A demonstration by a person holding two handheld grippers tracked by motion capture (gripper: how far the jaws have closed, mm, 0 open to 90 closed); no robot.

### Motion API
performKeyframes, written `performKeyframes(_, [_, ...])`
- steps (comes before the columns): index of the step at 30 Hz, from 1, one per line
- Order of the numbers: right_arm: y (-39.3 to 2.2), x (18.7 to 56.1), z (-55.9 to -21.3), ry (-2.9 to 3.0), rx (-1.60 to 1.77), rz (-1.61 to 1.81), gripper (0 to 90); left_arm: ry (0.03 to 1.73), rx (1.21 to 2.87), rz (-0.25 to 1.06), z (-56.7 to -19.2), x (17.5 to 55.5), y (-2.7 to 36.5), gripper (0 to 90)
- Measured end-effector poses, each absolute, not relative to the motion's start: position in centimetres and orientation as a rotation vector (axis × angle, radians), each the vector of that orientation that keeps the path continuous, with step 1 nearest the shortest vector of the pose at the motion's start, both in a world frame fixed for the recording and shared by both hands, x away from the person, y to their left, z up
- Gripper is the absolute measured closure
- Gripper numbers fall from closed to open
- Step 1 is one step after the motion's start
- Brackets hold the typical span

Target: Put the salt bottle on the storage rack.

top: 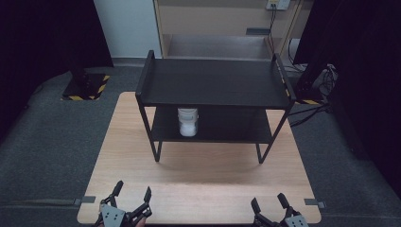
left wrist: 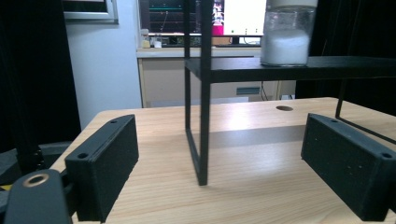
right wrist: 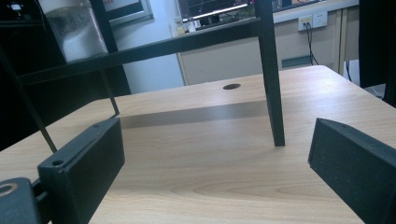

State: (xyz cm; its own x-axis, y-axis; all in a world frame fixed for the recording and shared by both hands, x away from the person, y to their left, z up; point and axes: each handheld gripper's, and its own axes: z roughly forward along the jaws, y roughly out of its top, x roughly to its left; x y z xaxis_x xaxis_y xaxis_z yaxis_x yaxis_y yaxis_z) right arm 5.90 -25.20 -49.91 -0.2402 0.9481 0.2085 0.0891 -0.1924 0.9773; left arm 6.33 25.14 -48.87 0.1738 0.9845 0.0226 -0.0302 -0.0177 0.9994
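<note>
- The left hand-held gripper sits at the near left edge of the wooden surface, its two black jaws spread wide with nothing between them, the tips over bare wood.
- In the left gripper view, that same hand-held gripper looks along the surface toward a front leg of the black rack, which stands on the wood ahead of the jaws and apart from them.
- The black rack stands in the middle of the surface, toward the far side, with two tiers; its top tier is bare.
- The jar, clear with white powder inside and a white lid, stands upright on the lower tier, left of that tier's middle. The left gripper view shows the jar ahead and to the right, above jaw level; the right gripper view shows the jar at the upper left.
- The right hand-held gripper rests at the near right edge of the surface, jaws also spread wide and holding nothing.
- In the right gripper view, the right hand-held gripper faces another front leg of the rack, well apart from the jar.
</note>
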Motion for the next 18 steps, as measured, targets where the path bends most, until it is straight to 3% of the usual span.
performKeyframes(18, [-24.9,6.2,-50.5,1.340,1.293,1.508,3.7,1.172,1.153,1.145,-48.9,5.1,27.2,9.9])
